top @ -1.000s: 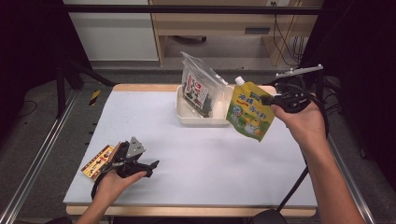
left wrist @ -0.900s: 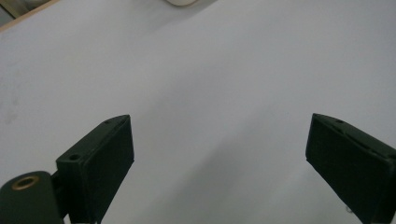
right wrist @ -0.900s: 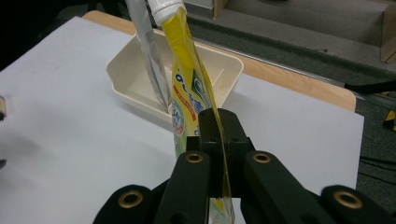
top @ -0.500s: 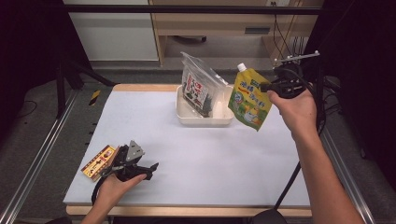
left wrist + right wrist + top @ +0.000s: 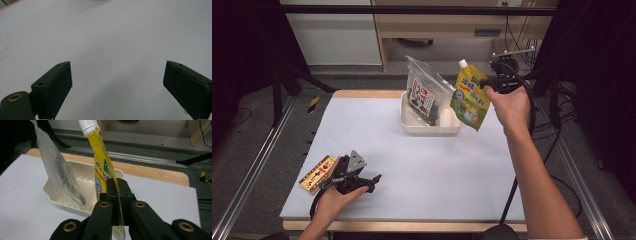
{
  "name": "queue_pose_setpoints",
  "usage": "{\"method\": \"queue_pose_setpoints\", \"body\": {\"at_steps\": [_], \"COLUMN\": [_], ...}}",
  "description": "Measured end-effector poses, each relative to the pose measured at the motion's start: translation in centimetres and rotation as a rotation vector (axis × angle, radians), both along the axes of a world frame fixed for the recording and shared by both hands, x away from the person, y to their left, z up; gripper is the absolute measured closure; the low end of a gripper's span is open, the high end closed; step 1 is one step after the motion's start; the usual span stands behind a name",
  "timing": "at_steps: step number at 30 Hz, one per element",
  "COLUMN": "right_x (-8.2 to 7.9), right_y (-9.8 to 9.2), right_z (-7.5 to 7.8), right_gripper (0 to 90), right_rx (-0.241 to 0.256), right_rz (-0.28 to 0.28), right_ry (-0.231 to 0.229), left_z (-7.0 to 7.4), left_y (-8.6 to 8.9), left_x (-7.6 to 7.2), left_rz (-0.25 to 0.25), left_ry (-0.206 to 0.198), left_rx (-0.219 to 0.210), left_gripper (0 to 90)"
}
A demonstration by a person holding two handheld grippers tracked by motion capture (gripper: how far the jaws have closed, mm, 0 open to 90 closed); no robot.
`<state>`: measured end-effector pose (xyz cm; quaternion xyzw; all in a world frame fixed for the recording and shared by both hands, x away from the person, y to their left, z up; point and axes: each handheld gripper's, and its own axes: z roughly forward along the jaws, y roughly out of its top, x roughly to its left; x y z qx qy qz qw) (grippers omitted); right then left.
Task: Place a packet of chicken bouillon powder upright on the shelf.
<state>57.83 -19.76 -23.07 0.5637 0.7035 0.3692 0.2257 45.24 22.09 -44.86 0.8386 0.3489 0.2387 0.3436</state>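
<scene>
My right hand-held gripper (image 5: 115, 202) is clamped on the yellow spout pouch (image 5: 470, 95), hanging beside the white tray (image 5: 431, 128), possibly just above its rim. My left hand-held gripper (image 5: 117, 85) rests wide open on the bench (image 5: 437, 170); nothing between its jaws.

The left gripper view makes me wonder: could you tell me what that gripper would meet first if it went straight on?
Probably the bare white table mat: the left gripper has open jaws angled down at it, nothing between them.

Left gripper (image 5: 373, 179) low at near left, jaws spread wide. Right gripper (image 5: 482, 85) raised far right, jaws clamped, forearm extended.
</scene>
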Motion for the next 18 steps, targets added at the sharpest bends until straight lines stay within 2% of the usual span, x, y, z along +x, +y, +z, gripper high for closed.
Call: {"method": "queue_pose_setpoints", "body": {"at_steps": [4, 7, 10, 18], "right_x": [1.1, 2.0, 2.7, 4.1], "right_y": [0.8, 1.5, 2.2, 3.2], "right_z": [-0.3, -0.4, -0.5, -0.8], "right_gripper": [90.0, 90.0, 90.0, 90.0], "right_rx": [0.030, 0.043, 0.043, 0.032], "right_rz": [-0.029, -0.044, -0.065, -0.077], "right_ry": [-0.005, 0.013, 0.023, 0.045], "left_z": [0.0, -0.1, -0.1, 0.0], "left_y": [-0.1, -0.1, -0.1, -0.2], "left_x": [0.0, 0.0, 0.0, -0.1], "left_rz": [-0.004, -0.007, -0.008, -0.014], "left_ry": [0.001, 0.002, 0.000, 0.002], "left_rx": [0.003, 0.007, 0.005, 0.010], "left_gripper": [8.1, 8.1, 8.3, 8.3]}}
